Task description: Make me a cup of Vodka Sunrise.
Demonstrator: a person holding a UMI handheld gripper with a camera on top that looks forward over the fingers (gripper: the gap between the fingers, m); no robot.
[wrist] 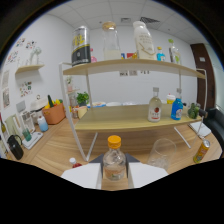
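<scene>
A clear bottle (114, 161) with a yellow cap is gripped between the closed tongs (114, 176), with a glass (161, 154) beside it on the surface (55, 150).

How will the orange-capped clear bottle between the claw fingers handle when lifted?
The bottle looks like smooth glass, so probably slippery and breakable. It seems to hold clear liquid, so likely heavy for its size. Tall and narrow, it may tip if nudged near its orange cap. The empty glass stands close beside it.
</scene>
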